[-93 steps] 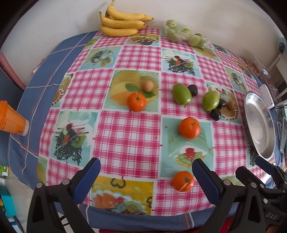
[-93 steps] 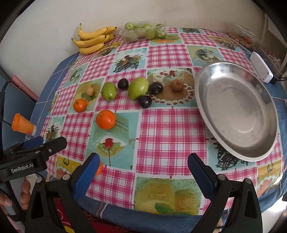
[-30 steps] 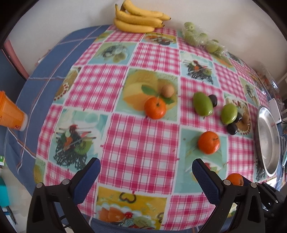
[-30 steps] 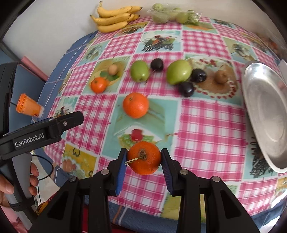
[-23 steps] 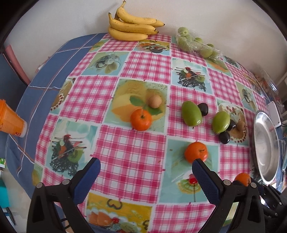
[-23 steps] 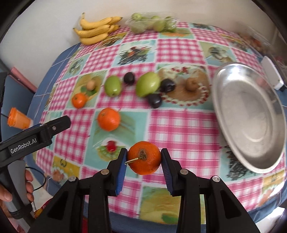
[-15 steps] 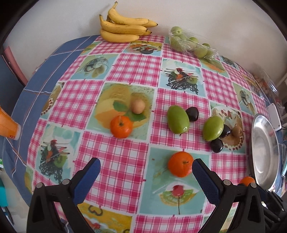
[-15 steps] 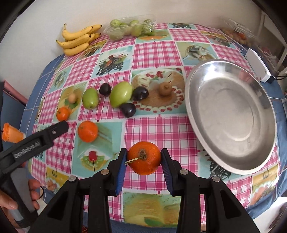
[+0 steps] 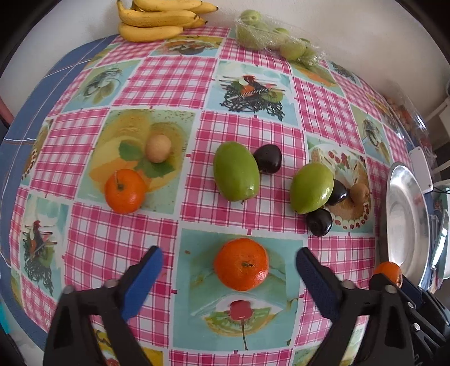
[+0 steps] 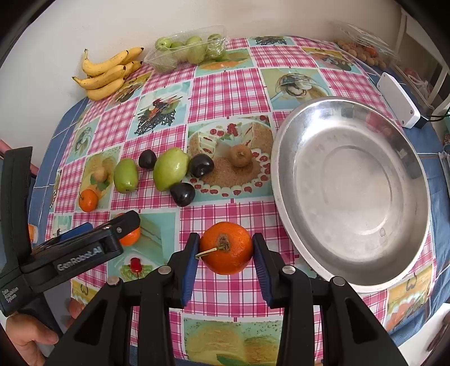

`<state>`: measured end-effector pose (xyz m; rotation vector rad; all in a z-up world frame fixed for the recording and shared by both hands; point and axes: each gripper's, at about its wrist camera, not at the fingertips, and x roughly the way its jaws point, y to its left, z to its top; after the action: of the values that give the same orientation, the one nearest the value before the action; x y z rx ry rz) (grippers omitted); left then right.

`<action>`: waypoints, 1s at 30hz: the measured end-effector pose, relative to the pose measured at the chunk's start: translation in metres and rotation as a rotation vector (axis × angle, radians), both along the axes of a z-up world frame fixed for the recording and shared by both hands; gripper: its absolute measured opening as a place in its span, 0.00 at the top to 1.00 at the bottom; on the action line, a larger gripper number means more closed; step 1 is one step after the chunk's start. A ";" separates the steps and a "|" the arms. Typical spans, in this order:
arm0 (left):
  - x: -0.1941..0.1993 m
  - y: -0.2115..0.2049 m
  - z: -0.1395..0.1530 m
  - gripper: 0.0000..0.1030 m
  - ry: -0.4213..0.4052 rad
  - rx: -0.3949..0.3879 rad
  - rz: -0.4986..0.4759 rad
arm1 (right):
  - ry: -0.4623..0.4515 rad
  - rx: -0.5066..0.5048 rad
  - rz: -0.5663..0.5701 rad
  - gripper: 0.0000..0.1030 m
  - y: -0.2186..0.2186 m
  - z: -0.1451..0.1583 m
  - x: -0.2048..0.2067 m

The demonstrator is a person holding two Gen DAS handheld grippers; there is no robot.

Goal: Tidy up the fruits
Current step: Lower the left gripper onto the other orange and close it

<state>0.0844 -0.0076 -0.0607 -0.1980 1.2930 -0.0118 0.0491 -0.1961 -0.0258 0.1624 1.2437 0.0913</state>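
A loose orange (image 9: 241, 264) lies on the checked tablecloth between the blue pads of my left gripper (image 9: 227, 263). Its jaws are closing, and neither pad touches the fruit. My right gripper (image 10: 226, 245) is shut on another orange (image 10: 226, 247) with a short stalk, held above the cloth just left of the silver plate (image 10: 351, 183), which has nothing in it. In the left wrist view that held orange (image 9: 388, 271) shows at the right edge beside the plate (image 9: 407, 214).
On the cloth lie two green mangoes (image 9: 235, 170) (image 9: 310, 187), three dark plums (image 9: 268, 158), a kiwi (image 9: 359, 192), a small orange (image 9: 124, 190) and a beige fruit (image 9: 158, 147). Bananas (image 9: 157, 19) and bagged green fruit (image 9: 270, 36) sit by the wall. A white box (image 10: 398, 102) lies beyond the plate.
My left gripper moved in over the loose orange, which now lies between its narrowing jaws. My right gripper carried its orange toward the silver plate.
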 end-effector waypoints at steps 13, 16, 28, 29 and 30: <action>-0.003 -0.001 -0.009 0.58 0.038 -0.040 -0.007 | -0.005 -0.007 -0.008 0.62 0.000 0.001 0.002; -0.004 -0.001 -0.008 0.58 0.037 -0.044 -0.007 | -0.009 -0.003 -0.011 0.62 -0.002 0.002 0.002; -0.006 0.008 0.010 0.59 -0.002 -0.064 0.015 | -0.016 0.002 -0.009 0.62 -0.002 0.005 0.000; -0.006 0.007 0.010 0.59 -0.004 -0.062 0.018 | -0.016 0.003 -0.009 0.62 -0.002 0.005 0.001; -0.006 0.007 0.010 0.59 -0.007 -0.058 0.019 | -0.015 0.004 -0.010 0.62 -0.002 0.006 0.001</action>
<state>0.0789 -0.0005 -0.0509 -0.2593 1.2847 -0.0336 0.0496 -0.1984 -0.0203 0.1707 1.2274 0.0865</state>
